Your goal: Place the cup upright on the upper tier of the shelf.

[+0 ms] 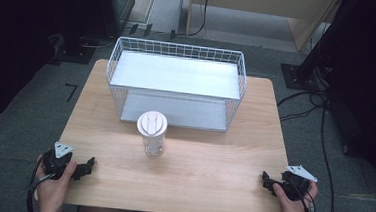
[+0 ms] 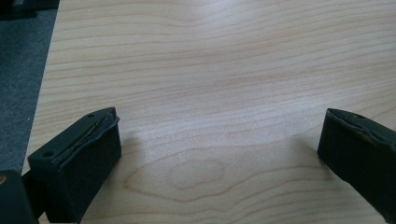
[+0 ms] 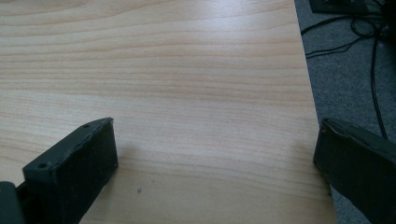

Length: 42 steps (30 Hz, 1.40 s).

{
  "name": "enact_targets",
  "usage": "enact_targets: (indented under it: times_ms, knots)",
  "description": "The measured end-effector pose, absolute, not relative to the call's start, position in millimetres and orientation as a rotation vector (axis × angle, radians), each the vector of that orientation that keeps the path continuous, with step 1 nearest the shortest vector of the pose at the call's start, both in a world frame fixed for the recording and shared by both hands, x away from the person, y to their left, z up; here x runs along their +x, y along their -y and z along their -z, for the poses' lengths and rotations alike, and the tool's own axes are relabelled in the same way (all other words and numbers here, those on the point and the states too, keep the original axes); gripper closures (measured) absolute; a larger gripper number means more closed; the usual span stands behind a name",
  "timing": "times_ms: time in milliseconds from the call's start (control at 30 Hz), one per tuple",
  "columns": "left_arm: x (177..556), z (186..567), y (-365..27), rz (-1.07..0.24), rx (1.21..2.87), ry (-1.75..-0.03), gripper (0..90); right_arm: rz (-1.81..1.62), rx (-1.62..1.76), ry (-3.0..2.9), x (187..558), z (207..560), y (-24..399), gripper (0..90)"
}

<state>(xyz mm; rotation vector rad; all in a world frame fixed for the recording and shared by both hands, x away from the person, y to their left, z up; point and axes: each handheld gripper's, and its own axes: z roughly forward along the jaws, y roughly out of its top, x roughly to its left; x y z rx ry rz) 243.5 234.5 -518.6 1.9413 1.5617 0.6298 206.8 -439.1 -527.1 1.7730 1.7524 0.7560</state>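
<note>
A white lidded cup (image 1: 151, 132) stands upright near the middle of the wooden table (image 1: 207, 162), just in front of a white wire shelf rack (image 1: 175, 83). My left gripper (image 1: 82, 168) rests at the table's near left corner, held by a hand. Its jaws stand wide apart over bare wood, nothing between them (image 2: 219, 154). My right gripper (image 1: 269, 182) sits at the near right corner. It is open too, with bare table between its jaws (image 3: 217, 158). Both grippers are well apart from the cup.
The rack has two flat white levels and fills the far half of the table. Grey carpet surrounds the table, with black cables (image 1: 323, 145) on the floor at the right and dark equipment stands at the back corners.
</note>
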Motion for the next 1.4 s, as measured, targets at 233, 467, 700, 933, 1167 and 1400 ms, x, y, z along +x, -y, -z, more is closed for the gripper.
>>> enact_targets:
  times_ms: [233, 467, 700, 933, 1167, 1400]
  knots:
    - [240.9, 517.7, -238.8, -0.613, 1.926, -1.563, 0.0, -0.763, 1.762, -1.77, 207.6, 527.0, 440.1, 0.0]
    - [241.1, 514.7, -232.0, -0.6, 1.896, -1.512, 0.0, -0.77, 1.753, -1.781, 208.3, 527.0, 440.5, 0.0]
    - [246.6, 513.6, -209.9, -0.541, 1.903, -1.422, 0.0, -0.773, 1.749, -1.788, 209.0, 527.0, 440.5, 0.0]
    - [250.7, 503.8, -186.2, -0.531, 1.904, -1.374, 0.0, -0.775, 1.746, -1.794, 207.7, 527.0, 439.8, 0.0]
    - [251.2, 494.8, -170.2, -0.504, 1.913, -1.336, 0.0, -0.775, 1.748, -1.794, 207.6, 526.9, 439.6, 0.0]
    - [253.7, 498.3, -151.2, -0.459, 1.939, -1.252, 0.0, -0.776, 1.737, -1.8, 207.0, 527.0, 439.5, 0.0]
